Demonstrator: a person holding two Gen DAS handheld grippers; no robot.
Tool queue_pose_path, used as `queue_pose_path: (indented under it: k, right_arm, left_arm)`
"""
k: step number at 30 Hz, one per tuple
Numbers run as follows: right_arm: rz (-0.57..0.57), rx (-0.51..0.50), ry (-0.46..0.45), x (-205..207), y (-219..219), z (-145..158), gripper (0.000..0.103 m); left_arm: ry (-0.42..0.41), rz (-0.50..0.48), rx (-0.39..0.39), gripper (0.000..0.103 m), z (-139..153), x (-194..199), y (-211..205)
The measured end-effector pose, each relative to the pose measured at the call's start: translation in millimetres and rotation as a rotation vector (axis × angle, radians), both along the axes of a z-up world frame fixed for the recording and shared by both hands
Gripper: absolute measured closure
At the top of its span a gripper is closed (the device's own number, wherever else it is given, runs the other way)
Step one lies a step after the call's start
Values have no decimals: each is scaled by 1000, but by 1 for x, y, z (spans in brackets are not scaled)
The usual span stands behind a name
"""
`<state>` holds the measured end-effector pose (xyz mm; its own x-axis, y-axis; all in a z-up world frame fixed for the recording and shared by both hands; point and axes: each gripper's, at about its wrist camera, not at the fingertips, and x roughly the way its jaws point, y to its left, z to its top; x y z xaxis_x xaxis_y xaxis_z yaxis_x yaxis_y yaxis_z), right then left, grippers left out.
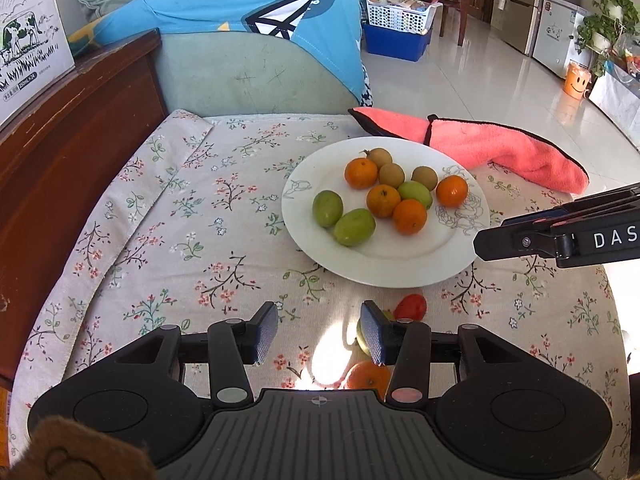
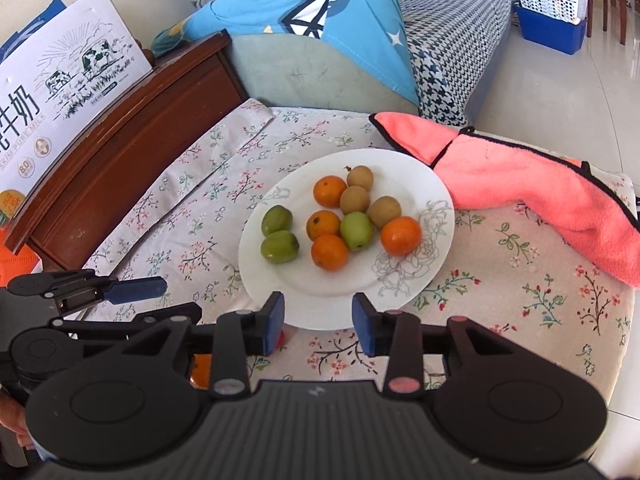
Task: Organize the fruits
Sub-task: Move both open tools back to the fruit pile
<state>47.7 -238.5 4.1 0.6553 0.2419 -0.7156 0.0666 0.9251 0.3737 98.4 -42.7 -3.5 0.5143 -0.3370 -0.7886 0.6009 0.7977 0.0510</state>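
A white plate (image 1: 400, 264) (image 2: 320, 304) on the floral cloth holds several oranges (image 1: 361, 173), three green fruits (image 1: 327, 208) and three brown fruits (image 1: 391, 174). My left gripper (image 1: 318, 332) is open and empty above the cloth, near the plate's front edge. Beside its right finger lie a red fruit (image 1: 411, 306), a green fruit (image 1: 361, 336) and an orange (image 1: 366, 376). My right gripper (image 2: 318, 320) is open and empty over the plate's near rim. It also shows in the left wrist view (image 1: 520, 236) at the right.
A pink towel (image 1: 500, 148) (image 2: 540, 184) lies behind and right of the plate. A dark wooden cabinet (image 1: 60, 152) with a milk carton box (image 2: 60, 88) stands at the left. A sofa with a blue cushion (image 1: 240, 8) is behind the table.
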Motion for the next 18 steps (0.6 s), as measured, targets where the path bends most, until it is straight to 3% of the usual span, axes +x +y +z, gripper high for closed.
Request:
queue_pose_path:
  k: [8, 18]
  right_arm:
    - [55, 8, 8, -19, 16, -6, 64]
    - [111, -14, 29, -15, 33, -18, 64]
  left_arm:
    - [12, -52, 21, 58, -10, -18, 10]
    - [57, -122, 22, 58, -24, -25, -1]
